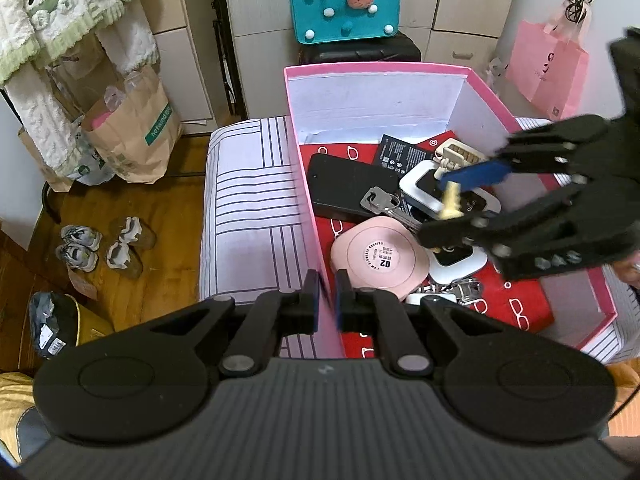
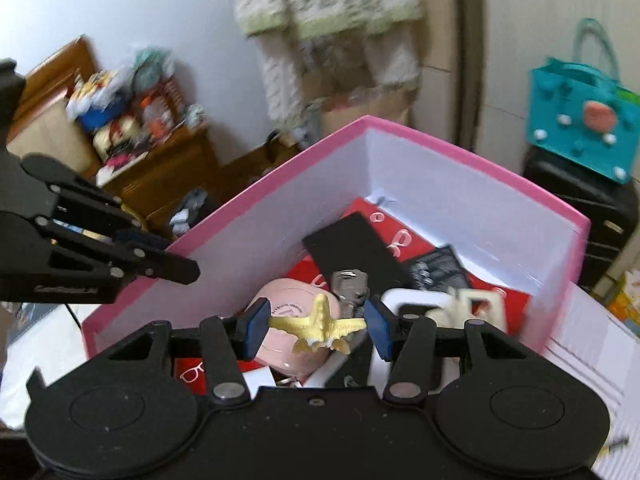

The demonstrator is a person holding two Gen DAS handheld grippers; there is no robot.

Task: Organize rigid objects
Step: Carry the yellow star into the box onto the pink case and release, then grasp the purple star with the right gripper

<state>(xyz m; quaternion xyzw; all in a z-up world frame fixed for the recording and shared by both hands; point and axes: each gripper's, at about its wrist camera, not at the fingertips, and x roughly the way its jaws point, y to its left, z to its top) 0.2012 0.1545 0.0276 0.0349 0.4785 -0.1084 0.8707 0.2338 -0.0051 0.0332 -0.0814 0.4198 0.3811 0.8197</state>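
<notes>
A pink box (image 1: 308,208) with white inner walls stands on a striped cushion and holds a black phone (image 1: 348,184), a pink round case (image 1: 380,260), keys (image 1: 378,202), white chargers and cards. My left gripper (image 1: 327,306) is shut on the box's left wall near its front corner. My right gripper (image 2: 318,326) is over the box, shut on a small yellow plastic figure (image 2: 320,326) held across its blue pads. The figure also shows in the left wrist view (image 1: 452,200), above the chargers.
A teal felt bag (image 1: 344,0) sits on a black suitcase behind the box. A pink paper bag (image 1: 548,68) hangs at right. Paper bags and shoes (image 1: 100,246) are on the wooden floor at left. A cluttered wooden cabinet (image 2: 132,140) stands beyond the box.
</notes>
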